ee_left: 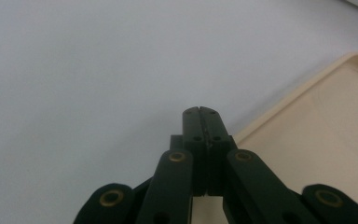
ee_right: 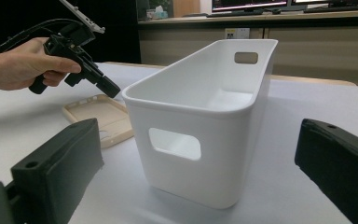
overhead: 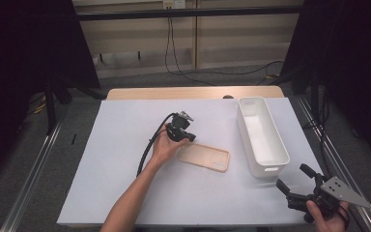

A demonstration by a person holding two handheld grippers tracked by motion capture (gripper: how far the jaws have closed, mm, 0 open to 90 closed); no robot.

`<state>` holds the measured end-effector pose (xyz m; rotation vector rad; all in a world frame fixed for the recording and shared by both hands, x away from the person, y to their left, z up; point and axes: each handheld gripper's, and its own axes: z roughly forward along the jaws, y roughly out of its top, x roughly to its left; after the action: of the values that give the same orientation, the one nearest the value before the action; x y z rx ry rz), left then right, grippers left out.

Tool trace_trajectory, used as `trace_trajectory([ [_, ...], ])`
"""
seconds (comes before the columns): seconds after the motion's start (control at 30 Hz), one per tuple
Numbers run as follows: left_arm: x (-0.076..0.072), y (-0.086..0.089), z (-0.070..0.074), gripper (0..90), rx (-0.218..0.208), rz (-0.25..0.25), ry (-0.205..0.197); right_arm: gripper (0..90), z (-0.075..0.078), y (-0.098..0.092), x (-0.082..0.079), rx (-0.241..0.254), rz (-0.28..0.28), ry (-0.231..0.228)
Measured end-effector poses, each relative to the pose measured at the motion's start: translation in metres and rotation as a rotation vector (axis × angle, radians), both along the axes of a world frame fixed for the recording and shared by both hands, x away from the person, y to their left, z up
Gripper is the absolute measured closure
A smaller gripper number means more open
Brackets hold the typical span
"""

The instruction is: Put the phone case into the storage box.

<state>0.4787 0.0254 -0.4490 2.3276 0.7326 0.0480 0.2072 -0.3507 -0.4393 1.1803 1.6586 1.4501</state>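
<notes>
White sheeting covers the bench [overhead: 125,183] almost edge to edge, with a strip of pale wood showing along its far side. Beyond the bench I see grey carpet, a light panelled wall with cables [overhead: 174,53] hanging down to the floor, and dark curtains on both sides. Metal rails run along the floor on either side of the bench.

I take the white bin [overhead: 262,136] as my landmark: a long, open-topped tub with cut-out handles in its ends, standing on the sheet. Just beside its left wall, apart from it, lies the beige phone case [overhead: 204,157], flat on the sheet with its hollow side up.

My left gripper [overhead: 189,137] sits at the case's end farthest from the bin, angled down toward the sheet. In the left gripper view its jaws are pressed together with nothing between them, the tips over bare sheet just beside the case's rim [ee_left: 279,112]; I cannot tell whether they touch the sheet.

My right gripper [overhead: 293,180] hangs off the near end of the bin, close to the bench's corner. Its jaws stand wide apart and empty, framing the bin's near end in the right gripper view.
</notes>
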Motion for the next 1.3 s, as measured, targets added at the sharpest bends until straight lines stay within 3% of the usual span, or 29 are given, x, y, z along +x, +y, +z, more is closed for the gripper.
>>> trace_trajectory([
  [0.13,-0.003,0.006,-0.001,90.0,-0.016,-0.006,0.013,0.3,0.000,0.000,0.000,-0.001,-0.002,0.001],
  [0.3,-0.009,0.008,0.001,90.0,0.009,-0.026,0.006,0.3,0.000,0.000,0.000,-0.001,-0.005,0.001],
  [0.77,-0.028,0.021,0.001,90.0,-0.006,-0.058,0.015,0.4,0.000,0.000,0.000,-0.006,-0.005,0.000],
  [0.87,-0.032,0.024,0.003,90.0,0.009,-0.064,0.012,0.4,0.000,0.000,0.000,-0.006,-0.005,0.000],
  [1.3,-0.045,0.036,-0.003,90.0,-0.012,-0.077,0.017,0.4,0.000,0.001,0.000,-0.003,-0.006,0.000],
])
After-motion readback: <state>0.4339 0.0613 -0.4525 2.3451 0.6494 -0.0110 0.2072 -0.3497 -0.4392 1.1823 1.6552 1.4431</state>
